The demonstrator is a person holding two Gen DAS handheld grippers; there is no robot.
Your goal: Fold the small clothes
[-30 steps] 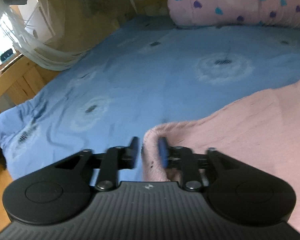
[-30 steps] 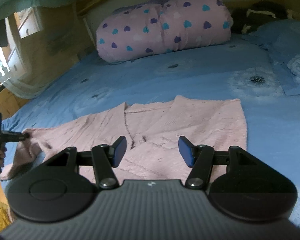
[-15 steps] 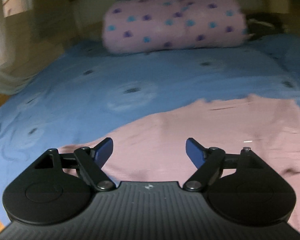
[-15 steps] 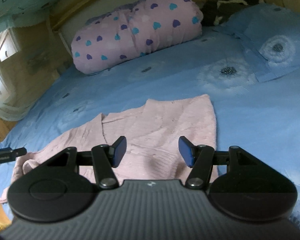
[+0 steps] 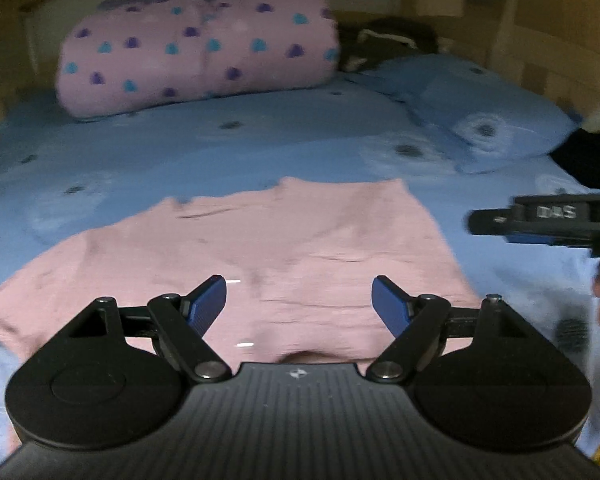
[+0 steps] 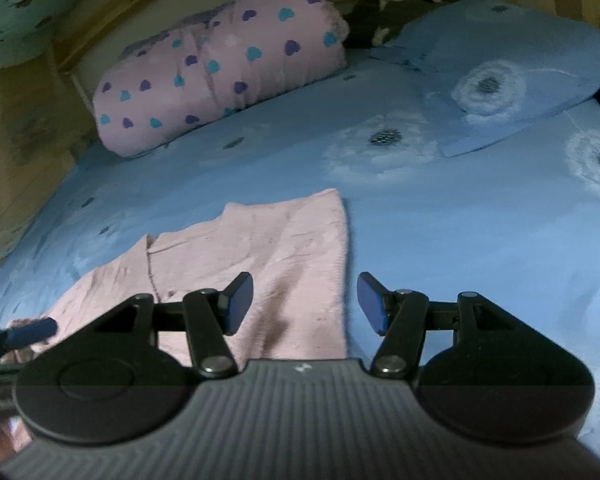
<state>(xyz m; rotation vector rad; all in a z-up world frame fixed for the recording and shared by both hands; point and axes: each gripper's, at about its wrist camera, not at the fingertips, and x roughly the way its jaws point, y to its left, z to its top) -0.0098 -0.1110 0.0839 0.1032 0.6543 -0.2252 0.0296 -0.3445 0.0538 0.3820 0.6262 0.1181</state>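
Note:
A small pink knitted top (image 5: 284, 248) lies spread flat on the blue bed sheet (image 5: 260, 148); it also shows in the right wrist view (image 6: 268, 256). My left gripper (image 5: 299, 304) is open and empty, just above the near part of the top. My right gripper (image 6: 305, 304) is open and empty, over the top's right edge. The right gripper shows side-on at the right of the left wrist view (image 5: 540, 220). A blue fingertip of the left gripper shows at the far left of the right wrist view (image 6: 32, 330).
A pink quilt roll with heart prints (image 5: 196, 60) lies at the head of the bed. A blue flowered pillow (image 6: 500, 68) lies at the right. Dark cloth (image 5: 388, 40) sits behind them. A wooden bed frame (image 6: 24, 128) runs along the left.
My left gripper let go of the sleeve end, opened, and swung right over the top's body. My right gripper moved right to the top's right edge, still open.

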